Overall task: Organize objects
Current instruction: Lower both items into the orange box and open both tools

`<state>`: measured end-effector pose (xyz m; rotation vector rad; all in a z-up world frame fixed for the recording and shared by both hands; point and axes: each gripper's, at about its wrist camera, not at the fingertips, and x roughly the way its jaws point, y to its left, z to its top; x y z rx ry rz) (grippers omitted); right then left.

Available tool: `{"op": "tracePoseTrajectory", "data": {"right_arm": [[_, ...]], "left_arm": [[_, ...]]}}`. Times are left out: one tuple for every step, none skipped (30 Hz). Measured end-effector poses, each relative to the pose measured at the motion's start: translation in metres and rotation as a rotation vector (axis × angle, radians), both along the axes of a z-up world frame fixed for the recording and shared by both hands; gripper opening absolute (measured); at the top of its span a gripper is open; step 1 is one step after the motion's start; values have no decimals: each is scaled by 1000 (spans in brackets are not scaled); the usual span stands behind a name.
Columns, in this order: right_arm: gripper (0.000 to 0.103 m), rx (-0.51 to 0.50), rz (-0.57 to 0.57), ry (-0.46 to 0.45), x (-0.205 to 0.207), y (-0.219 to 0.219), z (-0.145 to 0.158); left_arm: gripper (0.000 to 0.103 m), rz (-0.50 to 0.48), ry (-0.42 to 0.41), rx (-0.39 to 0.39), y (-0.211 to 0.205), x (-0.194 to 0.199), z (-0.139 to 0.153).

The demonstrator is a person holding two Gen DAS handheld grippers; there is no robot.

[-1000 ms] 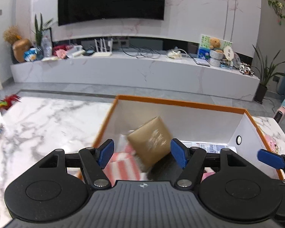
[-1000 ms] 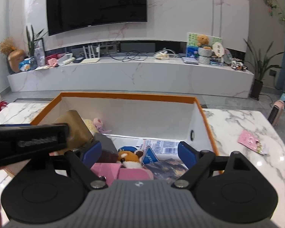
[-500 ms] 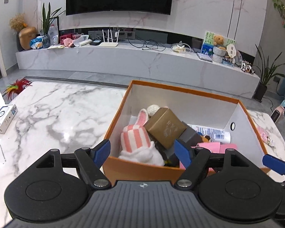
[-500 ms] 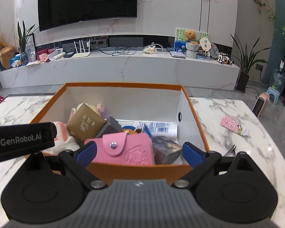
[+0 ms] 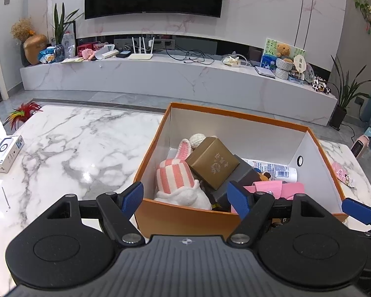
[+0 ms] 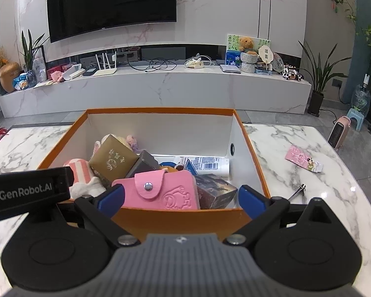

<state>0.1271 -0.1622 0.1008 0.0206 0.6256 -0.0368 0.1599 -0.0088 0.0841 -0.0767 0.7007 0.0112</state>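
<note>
Both grippers hang just short of the near wall of the orange cardboard box w/ white inside (image 6: 160,219), which sits on the white marble desk (image 5: 69,148). Left gripper (image 5: 185,195): jaws have just been opening, now spread fairly wide, nothing between them. Right gripper (image 6: 181,201): jaws have just been opening too, about as wide as they go, empty; the box's near wall only shows behind the gap.

Box is already well filled: pink snap-flap wallet (image 6: 165,190) propped against the near wall, gold-brown carton w/ printed characters (image 5: 212,163) tilted on a grey box, pink-and-white striped knitted bunny (image 5: 178,175) at the left, white tube w/ barcode (image 6: 205,164) lying crosswise toward the back.

What's left out (judging by the desk): a small pink flat packet (image 6: 303,159) and metal nail clippers (image 6: 298,191), both to the right of the box, plus a white carton w/ a round print (image 5: 6,153) well off to the left. So next pick prob. turns on side: clippers lie just beside the box's right wall, nearest the right gripper, long axis slanting up-right, away from it. The white carton is the left gripper's, but well apart.
</note>
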Motion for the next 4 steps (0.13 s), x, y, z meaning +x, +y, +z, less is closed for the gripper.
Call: {"op": "tracePoseTrajectory", "data": {"right_arm": [[99, 0, -1, 1, 0, 0, 0], [99, -1, -2, 2, 0, -1, 0], [99, -2, -2, 2, 1, -1, 0], [99, -2, -1, 2, 0, -1, 0]], "left_arm": [[89, -2, -3, 3, 0, 0, 0], [89, -5, -6, 4, -1, 0, 0], [89, -7, -8, 3, -1, 0, 0], [89, -9, -9, 2, -1, 0, 0]]}}
